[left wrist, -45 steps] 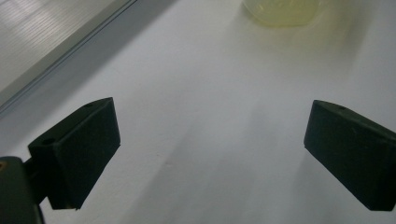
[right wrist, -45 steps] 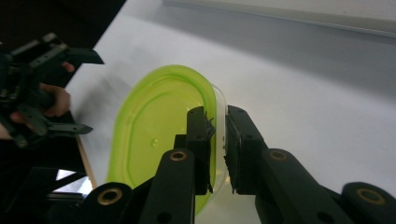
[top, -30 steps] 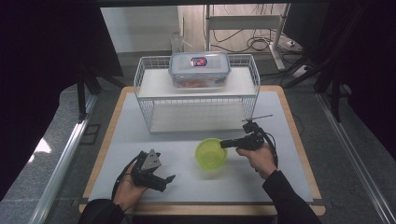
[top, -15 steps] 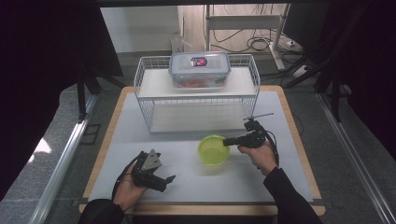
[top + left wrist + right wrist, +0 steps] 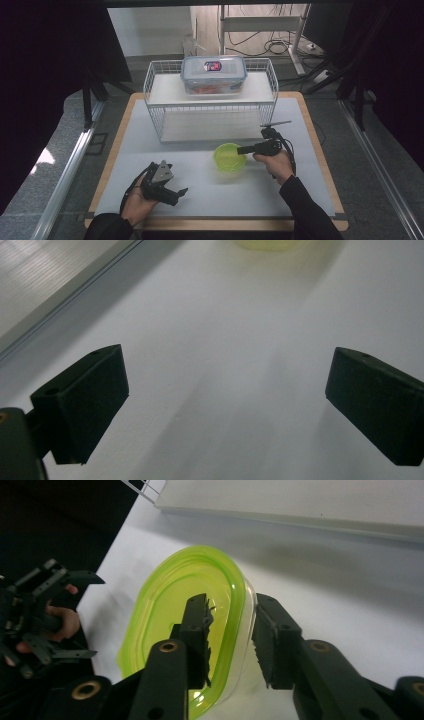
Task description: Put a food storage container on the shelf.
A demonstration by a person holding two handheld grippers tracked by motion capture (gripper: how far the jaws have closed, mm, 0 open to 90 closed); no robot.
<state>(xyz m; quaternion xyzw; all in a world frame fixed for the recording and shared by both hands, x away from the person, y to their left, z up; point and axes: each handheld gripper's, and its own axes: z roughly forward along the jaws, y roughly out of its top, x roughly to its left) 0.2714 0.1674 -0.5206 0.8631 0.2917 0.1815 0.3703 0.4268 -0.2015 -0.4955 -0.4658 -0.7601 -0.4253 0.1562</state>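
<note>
Right gripper view: right gripper (image 5: 231, 640) straddles the near rim of a green bowl (image 5: 170, 625), one jaw inside, one outside the wall. Jaws have just been opening; a sliver of gap shows on both sides of the rim, so the pads look released, not pinching. The bowl sits on the white table (image 5: 350, 595) at frame centre, seemingly set down.

High view: bowl (image 5: 229, 156) at centre, slightly right, just in front of the wire rack (image 5: 155, 95). Right gripper (image 5: 246, 149) comes in from the bowl's right edge. Left gripper (image 5: 179, 192) rests in the hand at lower left, well apart from the bowl.

Left gripper view: jaws spread wide, nothing between them, bare table below; bowl (image 5: 270, 244) just peeks in at top centre.

Handling, my judgement: thin translucent plastic, empty, so very light. The wall probably flexes a bit under a hard squeeze, and the smooth surface could slip or pivot in a one-point pinch. Not fragile. Best hold is the rolled rim, one jaw in and one out, as now; keep it level when lifting.

Counts: one bowl, one wire rack, one lidded food box (image 5: 213, 75) on the rack's upper shelf in the top centre, two grippers.
</note>
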